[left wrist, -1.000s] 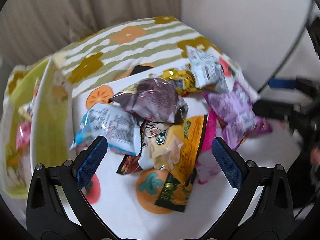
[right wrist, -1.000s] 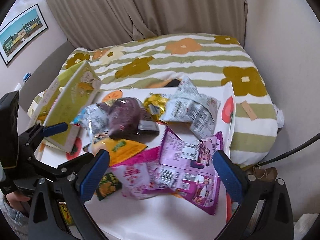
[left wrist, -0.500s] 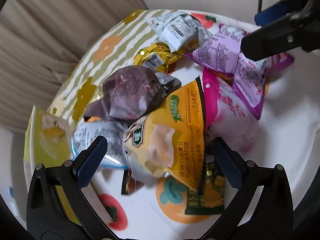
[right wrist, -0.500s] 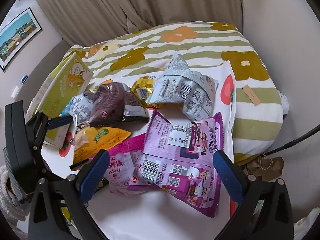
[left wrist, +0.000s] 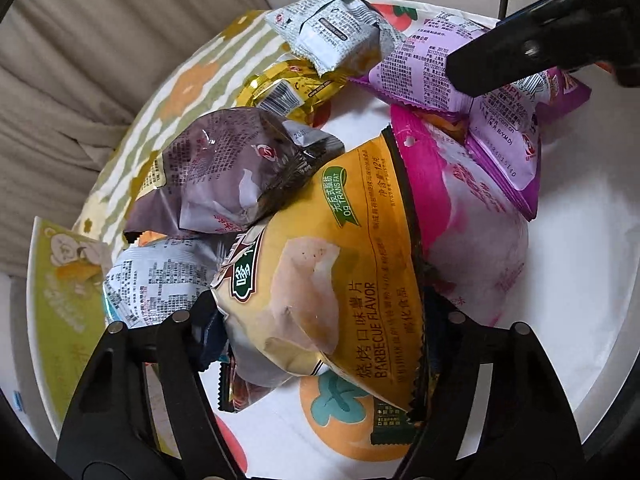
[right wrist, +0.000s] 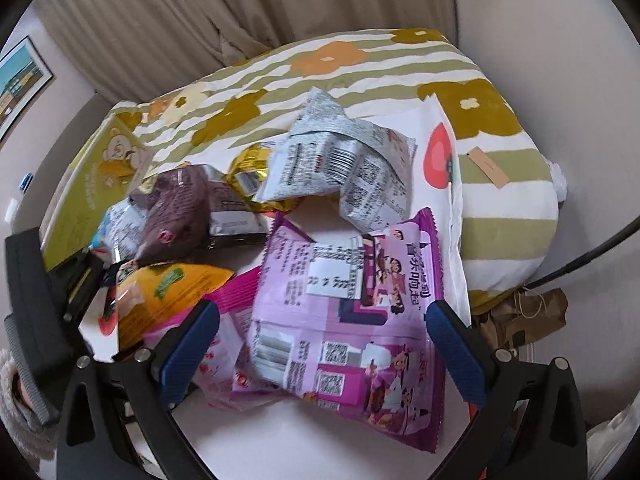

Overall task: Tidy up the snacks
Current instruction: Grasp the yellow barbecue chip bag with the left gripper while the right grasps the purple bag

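A pile of snack bags lies on a white cloth with orange fruit prints (left wrist: 580,280). My left gripper (left wrist: 320,312) has its jaws on both sides of a yellow barbecue chip bag (left wrist: 340,264), which also shows in the right wrist view (right wrist: 168,292); its fingertips are hidden behind the bag. My right gripper (right wrist: 324,344) is open, straddling a purple snack bag (right wrist: 352,320) low over the cloth. A brown bag (left wrist: 224,172), a pink bag (left wrist: 472,216), a gold bag (left wrist: 288,84) and a grey-white bag (left wrist: 332,32) lie around.
A green box with a bear print (right wrist: 96,184) stands at the left edge of the cloth. A striped floral blanket (right wrist: 360,68) lies behind the pile, curtains beyond. A paper bag (right wrist: 532,312) sits on the floor to the right.
My left gripper has dropped onto the pile and its jaws have closed in around the yellow chip bag. My right gripper has come lower and closer over the purple bag.
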Available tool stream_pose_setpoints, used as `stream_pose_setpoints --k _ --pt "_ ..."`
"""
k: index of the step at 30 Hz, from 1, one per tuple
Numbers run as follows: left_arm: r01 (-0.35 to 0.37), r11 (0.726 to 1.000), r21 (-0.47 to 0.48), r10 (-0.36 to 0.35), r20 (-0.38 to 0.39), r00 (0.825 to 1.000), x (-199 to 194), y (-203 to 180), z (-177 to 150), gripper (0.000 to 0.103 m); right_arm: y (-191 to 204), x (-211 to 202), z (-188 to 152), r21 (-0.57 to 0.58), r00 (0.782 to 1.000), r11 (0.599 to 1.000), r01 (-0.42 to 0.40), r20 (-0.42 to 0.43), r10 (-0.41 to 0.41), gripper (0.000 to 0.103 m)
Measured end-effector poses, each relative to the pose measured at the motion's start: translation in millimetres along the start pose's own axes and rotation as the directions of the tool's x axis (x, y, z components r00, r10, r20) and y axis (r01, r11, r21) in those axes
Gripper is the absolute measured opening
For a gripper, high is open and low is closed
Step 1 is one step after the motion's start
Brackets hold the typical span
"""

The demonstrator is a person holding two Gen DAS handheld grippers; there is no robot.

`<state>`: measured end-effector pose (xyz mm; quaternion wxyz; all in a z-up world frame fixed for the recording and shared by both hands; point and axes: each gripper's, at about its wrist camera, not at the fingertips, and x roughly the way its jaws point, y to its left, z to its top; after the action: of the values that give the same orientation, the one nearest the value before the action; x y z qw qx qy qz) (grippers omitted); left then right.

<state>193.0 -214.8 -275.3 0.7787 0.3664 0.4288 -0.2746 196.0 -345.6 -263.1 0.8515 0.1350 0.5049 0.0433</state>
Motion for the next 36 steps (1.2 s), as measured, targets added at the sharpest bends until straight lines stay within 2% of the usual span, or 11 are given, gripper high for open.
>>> stream_pose_setpoints --k 10,14,19,21,24,36 --pt "0.070 0.995 -0.074 -0.070 0.008 0.998 -5.9 23.5 -9.5 0.068 3.5 21.7 -0.7 0.015 0.999 1.000 0.020 -0.033 -0.020 0.102" --pt "0.083 0.991 -0.104 -0.082 0.007 0.997 -7.9 32.4 -13.3 0.068 3.5 21.2 -3.0 0.015 0.999 0.999 0.028 -0.030 -0.028 0.097" --pt "0.095 0.987 -0.128 -0.092 0.023 0.995 -18.6 37.7 -20.5 0.067 0.6 16.5 -4.3 0.031 0.999 0.999 0.020 -0.025 -0.019 0.083" --pt "0.091 0.986 -0.137 -0.089 0.026 0.996 -24.9 37.7 -22.1 0.067 1.0 12.3 -5.1 0.034 1.000 0.999 0.016 -0.016 -0.015 0.076" --pt "0.090 0.984 -0.156 -0.085 0.036 0.996 -36.5 37.0 -24.9 0.067 3.2 7.1 -6.5 0.040 1.000 0.999 0.004 -0.009 -0.004 0.074" --pt "0.094 0.975 -0.202 -0.073 0.111 0.991 -89.3 41.8 -22.3 0.067 22.8 -43.4 -3.6 0.018 0.998 1.000 -0.011 0.064 0.010 0.074"
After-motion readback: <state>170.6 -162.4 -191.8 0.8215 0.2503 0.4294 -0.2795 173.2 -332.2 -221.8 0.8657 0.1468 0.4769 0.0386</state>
